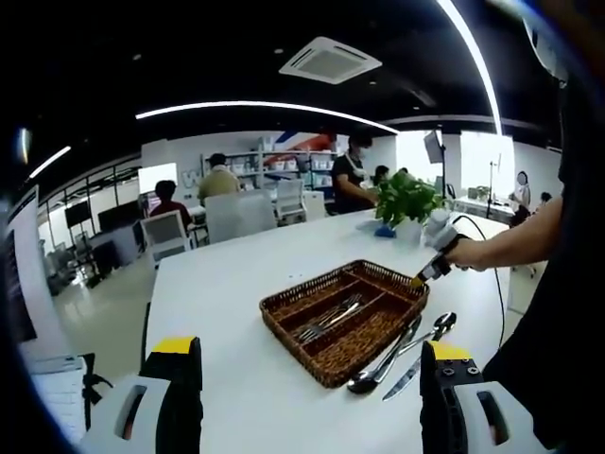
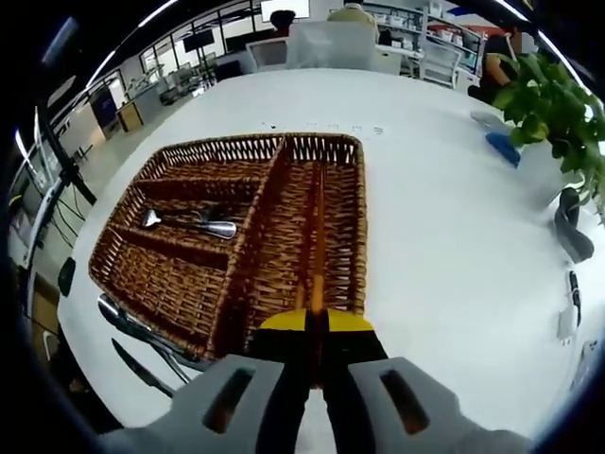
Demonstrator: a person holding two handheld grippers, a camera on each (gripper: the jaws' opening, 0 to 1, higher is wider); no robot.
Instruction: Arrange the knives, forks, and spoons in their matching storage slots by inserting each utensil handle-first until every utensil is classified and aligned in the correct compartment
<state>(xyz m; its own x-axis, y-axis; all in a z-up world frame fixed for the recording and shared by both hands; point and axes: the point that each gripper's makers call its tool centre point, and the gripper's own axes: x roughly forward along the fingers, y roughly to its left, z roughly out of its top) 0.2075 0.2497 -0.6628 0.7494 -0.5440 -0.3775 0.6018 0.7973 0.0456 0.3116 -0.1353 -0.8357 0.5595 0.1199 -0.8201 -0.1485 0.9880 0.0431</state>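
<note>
- right claw [image 2: 317,326] pinched shut at wicker tray [image 2: 189,151] rim, apparently empty
- left claw [image 1: 307,378] wide open, empty
- next: take spoon [image 1: 392,355] off worktop [image 1: 217,284], bowl-end grip, handle first

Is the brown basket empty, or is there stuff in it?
Not empty. The wicker basket holds shiny utensils in one compartment.

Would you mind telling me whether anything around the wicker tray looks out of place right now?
Yes. Several utensils, a spoon and a knife among them, lie loose on the white table beside the wicker tray instead of in its slots. Only one compartment holds cutlery, lying across it at a slant. Nothing looks spilled or damaged.
</note>
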